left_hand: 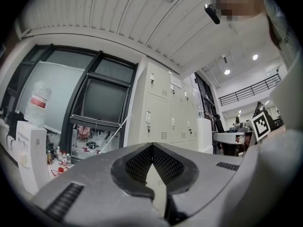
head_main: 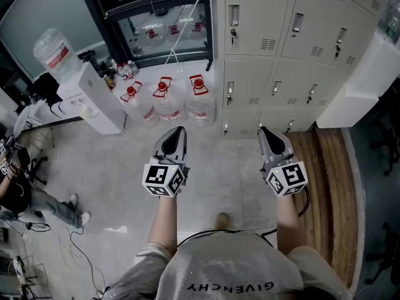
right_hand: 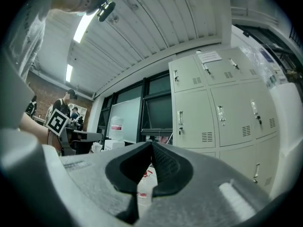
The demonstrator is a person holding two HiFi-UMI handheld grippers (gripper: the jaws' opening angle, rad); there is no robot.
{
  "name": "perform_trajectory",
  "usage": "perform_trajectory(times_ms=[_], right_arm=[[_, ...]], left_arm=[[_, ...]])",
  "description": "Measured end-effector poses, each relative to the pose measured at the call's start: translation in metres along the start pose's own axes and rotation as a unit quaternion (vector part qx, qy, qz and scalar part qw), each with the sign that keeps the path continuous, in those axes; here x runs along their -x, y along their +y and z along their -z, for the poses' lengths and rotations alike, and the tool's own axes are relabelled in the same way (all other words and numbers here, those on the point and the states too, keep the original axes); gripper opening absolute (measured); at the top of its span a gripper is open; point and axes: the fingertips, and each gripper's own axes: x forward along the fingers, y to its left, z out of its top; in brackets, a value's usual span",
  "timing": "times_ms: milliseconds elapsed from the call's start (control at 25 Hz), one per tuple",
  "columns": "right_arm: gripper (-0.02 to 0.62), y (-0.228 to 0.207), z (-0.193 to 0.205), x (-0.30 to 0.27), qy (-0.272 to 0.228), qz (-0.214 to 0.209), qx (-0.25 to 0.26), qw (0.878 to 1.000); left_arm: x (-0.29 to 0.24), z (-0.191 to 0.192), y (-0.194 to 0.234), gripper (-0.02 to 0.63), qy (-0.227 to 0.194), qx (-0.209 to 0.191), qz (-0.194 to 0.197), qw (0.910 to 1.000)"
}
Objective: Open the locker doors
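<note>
The left gripper's [left_hand: 152, 145] two dark ribbed pads [left_hand: 139, 164] meet at their tips. Only a small diamond-shaped gap is left behind the tips, and nothing is held in it. The right gripper [right_hand: 151, 143] is the same: its jaws are closed tip to tip and empty. Through the narrow slit beneath them a water bottle with a red label [right_hand: 143, 186] shows, far beyond the jaws.

In the head view both grippers are held out side by side in front of the person. Each has a marker cube at its back, the left cube [head_main: 164, 179] and the right cube [head_main: 287, 179]. Bare forearms lead back from the grippers to a grey T-shirt [head_main: 225, 270].

The lockers [head_main: 275, 49] stand ahead of the grippers and well apart from them. They are a beige bank in rows, and every door [head_main: 250, 17] in view is shut, each with a small upright handle [head_main: 233, 16] and a vent. Neither gripper touches them.

Left of the lockers three large water bottles with red caps [head_main: 164, 102] stand on the pale floor [head_main: 125, 167], in front of a dark-framed glass partition [head_main: 156, 24]. Further left is a white water dispenser [head_main: 97, 102] with a bottle on top [head_main: 55, 52]. A strip of wooden flooring [head_main: 325, 167] runs along the right, beside a white block [head_main: 369, 80] that leans against or stands by the lockers. A seated person's legs [head_main: 44, 205] and loose cables [head_main: 75, 255] show at the lower left.
</note>
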Motion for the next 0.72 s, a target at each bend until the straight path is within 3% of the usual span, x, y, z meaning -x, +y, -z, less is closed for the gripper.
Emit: perform_trajectory(times_ms=[720], right_arm=[[0.002,-0.051,0.033,-0.091,0.008,-0.011,-0.026,1.000]], left_arm=[[-0.094,0.024,0.039,-0.002,0.014,0.007,0.000,0.9999]])
